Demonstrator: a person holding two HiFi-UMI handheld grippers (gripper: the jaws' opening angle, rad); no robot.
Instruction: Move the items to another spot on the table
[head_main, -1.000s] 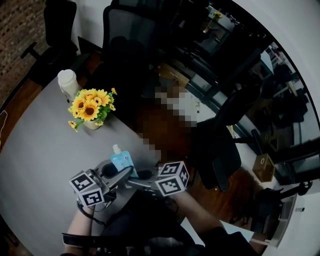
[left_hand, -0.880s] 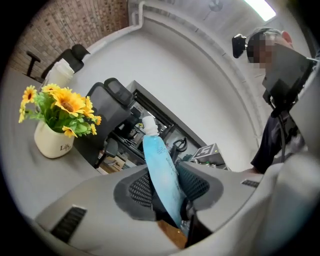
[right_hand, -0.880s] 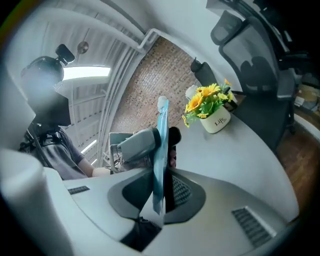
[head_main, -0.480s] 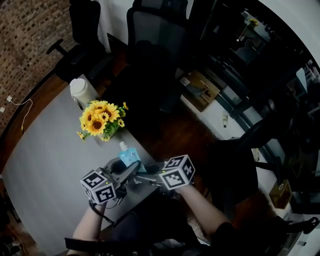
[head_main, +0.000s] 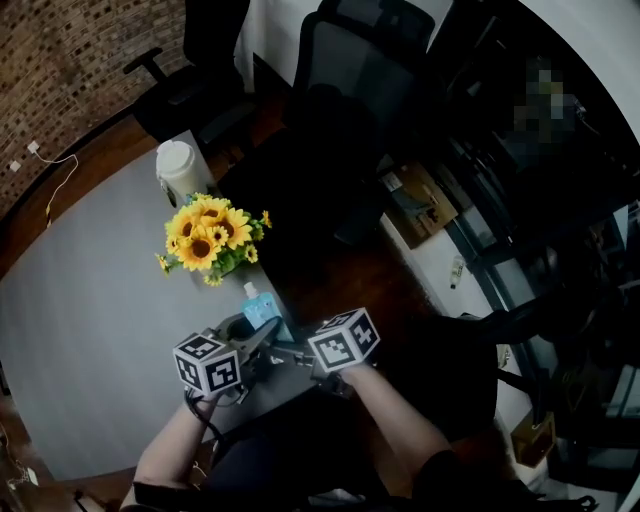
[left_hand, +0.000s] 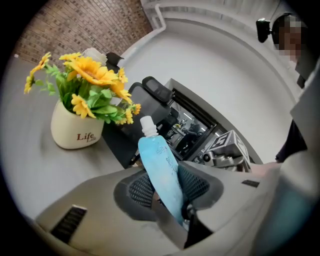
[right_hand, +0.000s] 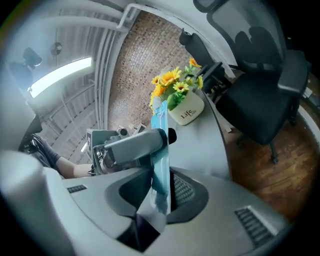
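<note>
Left claw (left_hand: 169, 192) is clamping the blue pouch (left_hand: 156, 160) for carrying; right claw (right_hand: 160, 192), straddling it, has just been opening.

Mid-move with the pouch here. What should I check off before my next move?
1. Hold of the left gripper on the blue pouch: ok, shut on it.
2. Hold of the right gripper: cannot tell; its jaws have just been opening, with the pouch between them.
3. White cap on the pouch: ok.
4. Pouch apart from the flower pot: ok.
5. Bare table for set-down: ok, left of the flower pot in the head view.
6. Pouch lifted off the table: cannot tell.
</note>
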